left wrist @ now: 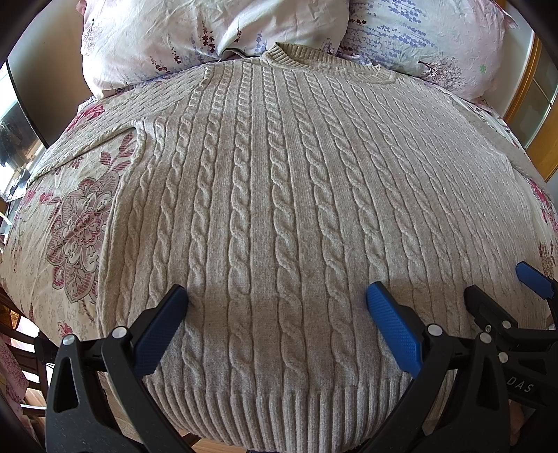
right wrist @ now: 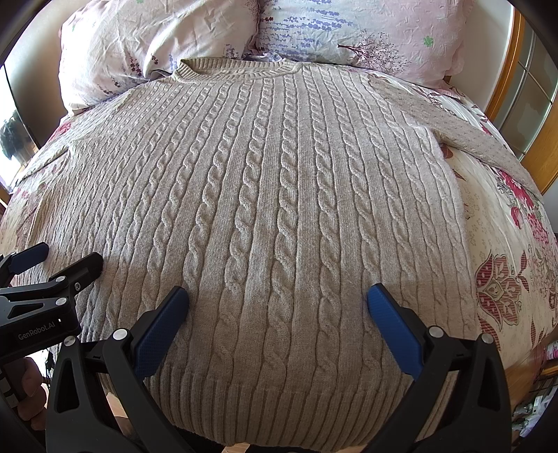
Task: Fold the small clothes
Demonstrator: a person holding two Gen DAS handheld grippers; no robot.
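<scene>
Left wrist view
- Sweater: I see a beige cable-knit sweater (left wrist: pixel 279 195) spread flat, front up, on the bed, collar at the far end against the pillows, ribbed hem nearest me.
- Left tool: my left tool (left wrist: pixel 277 299) has its fingers spread wide, nothing between them. The blue-padded tips sit low over the lower body of the sweater, just above the hem; I cannot tell whether they touch the knit.
- Right tool: my right tool (left wrist: pixel 498 282) shows at the right edge, also spread apart and empty, low over the same end of the sweater.
- Sleeve, left side: one sleeve (left wrist: pixel 83 146) runs out to the left across the floral bedspread (left wrist: pixel 76 223).
- Pillows: two floral pillows (left wrist: pixel 209 31) side by side behind the collar.

Right wrist view
- Sweater: same sweater (right wrist: pixel 279 195), flat and unfolded, hem nearest, collar by the pillows (right wrist: pixel 348 31).
- Right tool: my right tool (right wrist: pixel 277 299) is wide apart and empty, tips low over the knit near the hem; contact not clear.
- Left tool: my left tool (right wrist: pixel 66 259) comes in at the left edge, fingers parted, nothing held, over the left part of the sweater.
- Sleeve, right side: the other sleeve (right wrist: pixel 488 139) slants out to the right over the bedspread (right wrist: pixel 505 244).
- Bed frame: wooden frame (right wrist: pixel 523 69) at the far right.
</scene>
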